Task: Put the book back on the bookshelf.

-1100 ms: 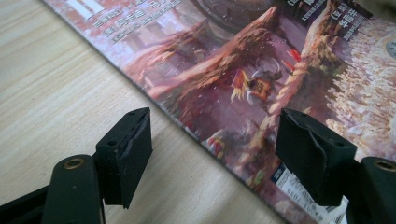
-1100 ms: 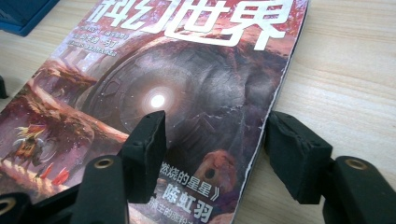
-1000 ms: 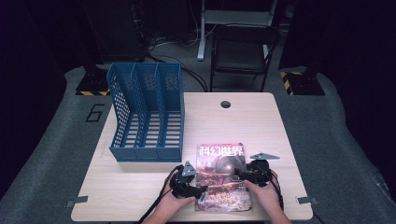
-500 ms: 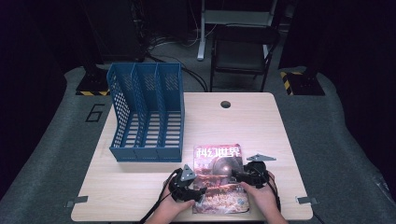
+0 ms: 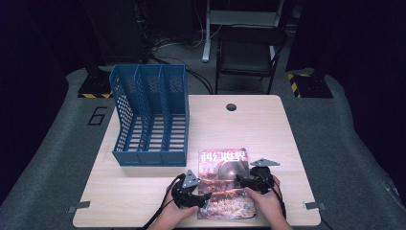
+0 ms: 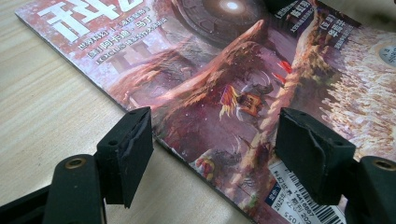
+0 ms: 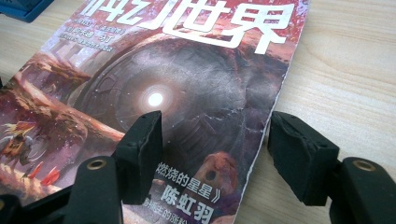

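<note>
The table carries a blue file rack at its left; the magazine lies flat at the near edge. Both hands low over it — left tool straddles the left edge, jaws wide, gripping nothing; right tool straddles the right edge, jaws just widened, pads clear.

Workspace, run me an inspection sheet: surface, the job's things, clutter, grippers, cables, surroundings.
Surface: pale wooden table, a dark round hole near its far edge.
Job's things: magazine flat at the near edge, cover up; blue file rack with three slots, nothing seen in them.
Clutter: nothing seen.
Grippers: left gripper open, jaws astride the magazine's left edge; right gripper open, jaws just widened, astride its right edge. Neither pinches it.
Cables: black cable trails from the left gripper.
Surroundings: grey floor, a dark chair behind the table, floor cables.
</note>
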A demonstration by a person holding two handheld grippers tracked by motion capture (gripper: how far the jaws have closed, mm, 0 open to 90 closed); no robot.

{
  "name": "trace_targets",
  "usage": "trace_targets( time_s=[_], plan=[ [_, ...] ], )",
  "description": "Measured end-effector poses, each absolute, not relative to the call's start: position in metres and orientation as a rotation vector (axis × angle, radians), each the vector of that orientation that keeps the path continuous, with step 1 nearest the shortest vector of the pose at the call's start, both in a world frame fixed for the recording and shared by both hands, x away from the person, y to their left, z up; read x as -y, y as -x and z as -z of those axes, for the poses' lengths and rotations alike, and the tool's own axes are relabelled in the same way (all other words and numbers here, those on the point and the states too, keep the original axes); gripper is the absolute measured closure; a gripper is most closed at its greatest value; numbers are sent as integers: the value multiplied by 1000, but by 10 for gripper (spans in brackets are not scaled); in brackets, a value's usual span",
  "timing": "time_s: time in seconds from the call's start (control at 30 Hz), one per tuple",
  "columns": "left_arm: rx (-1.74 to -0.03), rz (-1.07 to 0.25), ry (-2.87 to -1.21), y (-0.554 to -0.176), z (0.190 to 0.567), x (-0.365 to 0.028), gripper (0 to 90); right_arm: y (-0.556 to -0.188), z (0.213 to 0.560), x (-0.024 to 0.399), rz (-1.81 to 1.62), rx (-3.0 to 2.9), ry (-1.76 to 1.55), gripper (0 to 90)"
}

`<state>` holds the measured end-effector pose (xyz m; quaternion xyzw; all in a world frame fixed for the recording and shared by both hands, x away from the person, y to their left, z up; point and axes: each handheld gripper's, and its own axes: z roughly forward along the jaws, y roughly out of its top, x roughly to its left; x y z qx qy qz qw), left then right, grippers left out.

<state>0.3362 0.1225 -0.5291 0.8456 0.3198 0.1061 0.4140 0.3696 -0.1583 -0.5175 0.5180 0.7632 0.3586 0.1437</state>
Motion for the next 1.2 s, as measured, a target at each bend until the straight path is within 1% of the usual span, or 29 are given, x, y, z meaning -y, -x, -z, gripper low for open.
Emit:
trace_targets(
  time_s=[0.2, 0.3, 0.37, 0.5, 0.6, 0.67, 0.9, 0.93, 1.07, 1.2],
  plan=[
    [-804, -268, -2127, -336, 529, -122, 275, -368, 520, 155, -1045, -2183, -1460, 303],
    [-804, -275, -2128, -336, 529, -122, 275, -367, 521, 153, -1060, -2165, -1472, 301],
    [-808, -271, -2125, -336, 529, -122, 275, -367, 521, 153, -1068, -2157, -1475, 312],
    [-811, -274, -2123, -336, 529, -122, 275, -367, 521, 157, -1076, -2143, -1502, 362],
    [-814, -265, -2120, -335, 529, -121, 272, -369, 520, 161, -1111, -2133, -1539, 379],
    [-800, -248, -2136, -336, 529, -122, 257, -369, 520, 162, -1138, -2125, -1572, 384],
    [-786, -267, -2140, -336, 529, -120, 226, -370, 517, 166, -1178, -2125, -1584, 392],
    [-787, -249, -2139, -335, 529, -120, 216, -370, 516, 166, -1181, -2124, -1586, 392],
    [-777, -254, -2152, -335, 529, -119, 184, -370, 514, 167, -1198, -2120, -1581, 394],
    [-761, -249, -2165, -335, 530, -116, 132, -368, 511, 167, -1218, -2113, -1573, 396]
  ],
)
